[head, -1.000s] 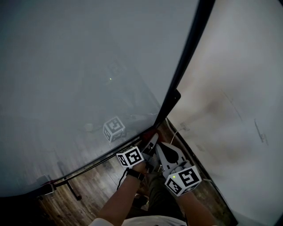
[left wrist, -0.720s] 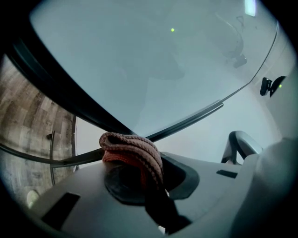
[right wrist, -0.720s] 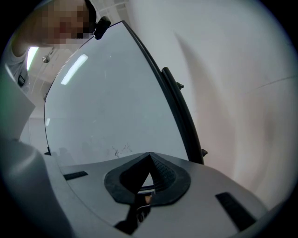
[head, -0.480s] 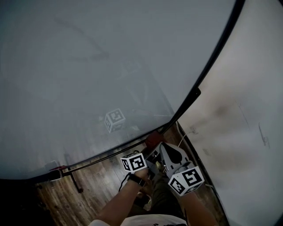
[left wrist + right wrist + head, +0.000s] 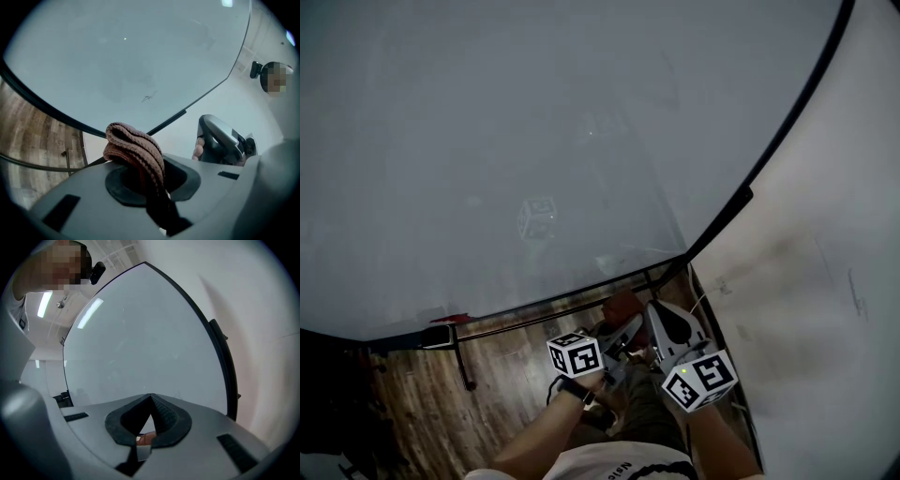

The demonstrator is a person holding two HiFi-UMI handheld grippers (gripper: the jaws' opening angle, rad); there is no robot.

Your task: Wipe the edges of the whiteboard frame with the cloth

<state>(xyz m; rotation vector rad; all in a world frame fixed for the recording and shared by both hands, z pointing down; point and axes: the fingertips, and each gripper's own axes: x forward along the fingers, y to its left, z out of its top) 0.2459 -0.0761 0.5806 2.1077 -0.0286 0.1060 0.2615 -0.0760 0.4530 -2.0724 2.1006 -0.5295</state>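
Observation:
The big whiteboard (image 5: 534,141) fills the head view, its dark frame (image 5: 787,127) running down the right side to the bottom corner. A brown knitted cloth (image 5: 136,150) bulges from my left gripper (image 5: 140,161), whose jaws are shut on it. In the head view the cloth (image 5: 623,305) shows reddish just under the board's bottom edge, near the lower right corner. My right gripper (image 5: 150,399) is shut, jaw tips meeting with nothing between them. It points up at the board's right frame (image 5: 218,343), and in the head view the right gripper (image 5: 661,323) sits beside the left one.
A white wall (image 5: 825,309) stands to the right of the board. Wooden floor (image 5: 487,375) lies below, with the board's stand leg (image 5: 461,361) and a red-tipped foot (image 5: 450,319). The person's forearms and trousers are at the bottom.
The head view has swung so the board's right frame and bottom corner sit farther right. Both grippers stay low near the corner, shifted slightly right; the cloth stays held.

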